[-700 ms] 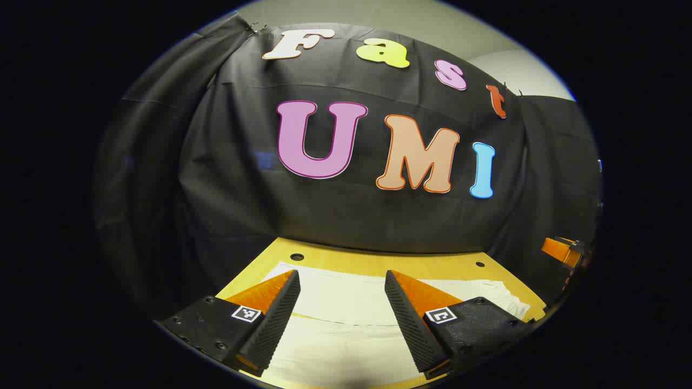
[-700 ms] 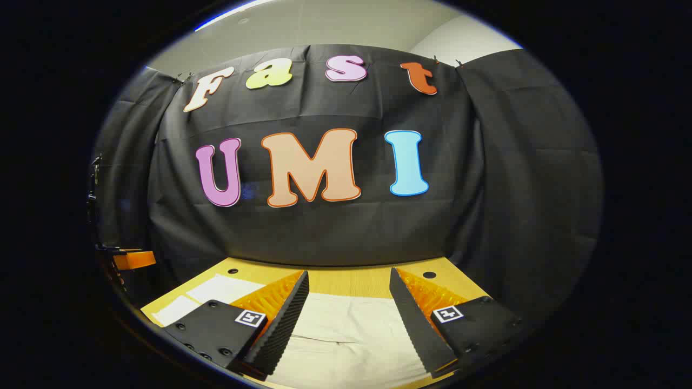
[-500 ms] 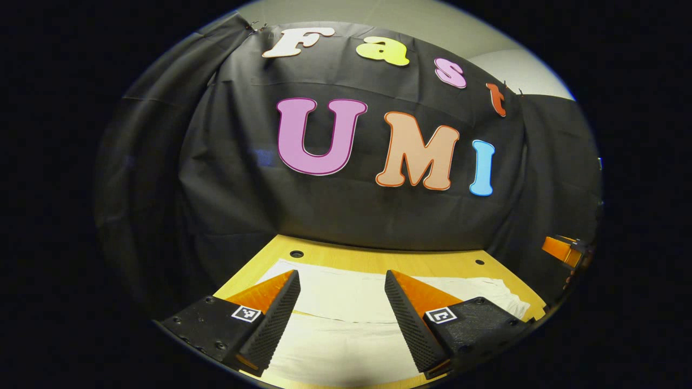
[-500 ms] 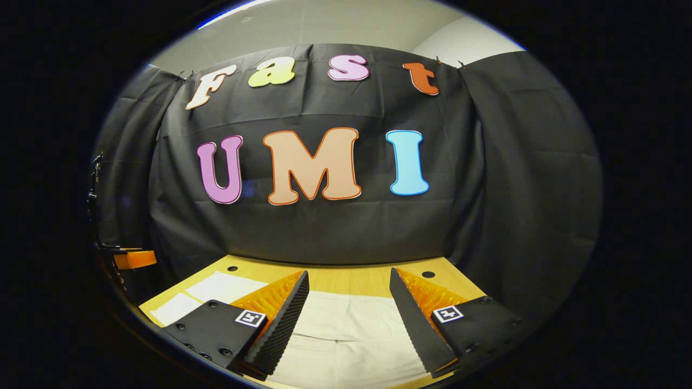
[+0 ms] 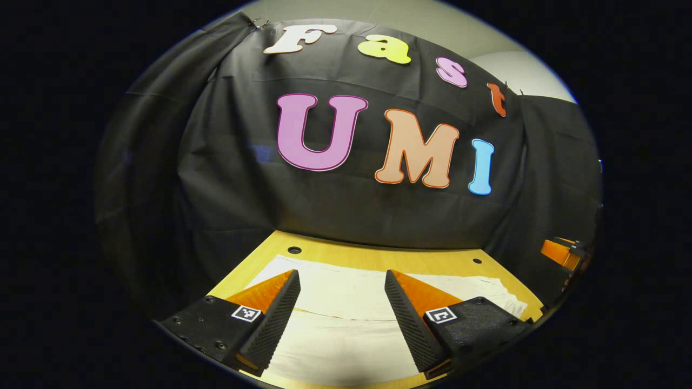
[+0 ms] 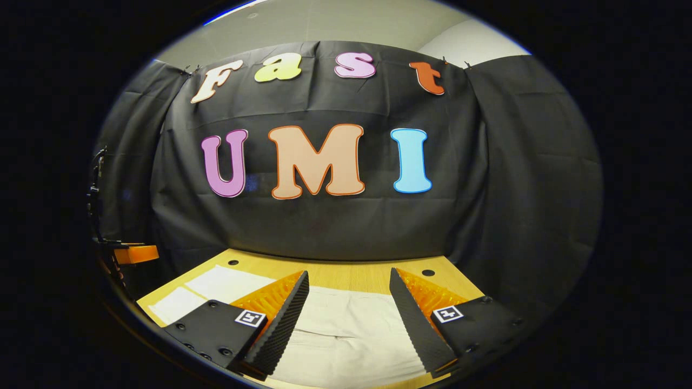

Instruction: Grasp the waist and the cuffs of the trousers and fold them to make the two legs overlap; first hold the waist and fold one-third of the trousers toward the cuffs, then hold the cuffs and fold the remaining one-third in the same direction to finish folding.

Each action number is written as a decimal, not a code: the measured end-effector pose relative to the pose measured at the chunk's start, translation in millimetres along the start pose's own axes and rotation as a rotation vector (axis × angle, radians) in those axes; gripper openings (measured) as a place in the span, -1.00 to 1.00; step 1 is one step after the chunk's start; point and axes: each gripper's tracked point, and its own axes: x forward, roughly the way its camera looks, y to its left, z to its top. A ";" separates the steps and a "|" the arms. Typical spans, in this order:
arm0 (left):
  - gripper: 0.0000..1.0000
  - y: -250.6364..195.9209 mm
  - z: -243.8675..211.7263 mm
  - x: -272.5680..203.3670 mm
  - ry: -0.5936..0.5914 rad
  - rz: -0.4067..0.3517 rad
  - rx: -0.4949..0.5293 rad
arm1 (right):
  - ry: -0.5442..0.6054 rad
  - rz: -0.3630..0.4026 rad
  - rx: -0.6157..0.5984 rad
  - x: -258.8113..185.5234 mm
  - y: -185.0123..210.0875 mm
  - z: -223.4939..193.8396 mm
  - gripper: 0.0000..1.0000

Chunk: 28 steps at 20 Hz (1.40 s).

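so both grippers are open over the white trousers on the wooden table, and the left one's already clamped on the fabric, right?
Not clamped. In the left gripper view the left gripper stands open, fingers spread with the white trousers lying free between them. The rest holds: the right gripper is open too, over the trousers on the wooden table.

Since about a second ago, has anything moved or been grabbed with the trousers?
Both cameras tipped slightly downward, so a little more of the table shows. Nothing was grasped: the left gripper and right gripper stay open above the white trousers, which lie flat as before.
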 end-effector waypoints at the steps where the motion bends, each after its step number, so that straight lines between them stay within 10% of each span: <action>1: 0.88 0.1 -0.7 -0.4 0.003 -0.005 0.000 | 0.001 0.001 -0.002 0.0 1.4 0.0 0.92; 15: 0.89 39.2 -70.1 -14.0 0.237 -0.178 0.191 | 0.053 -0.019 -0.016 -8.6 21.8 -23.9 0.92; 28: 0.77 69.8 -215.0 -60.3 0.682 -0.559 0.491 | 0.119 -0.076 0.033 -16.9 12.8 -59.5 0.93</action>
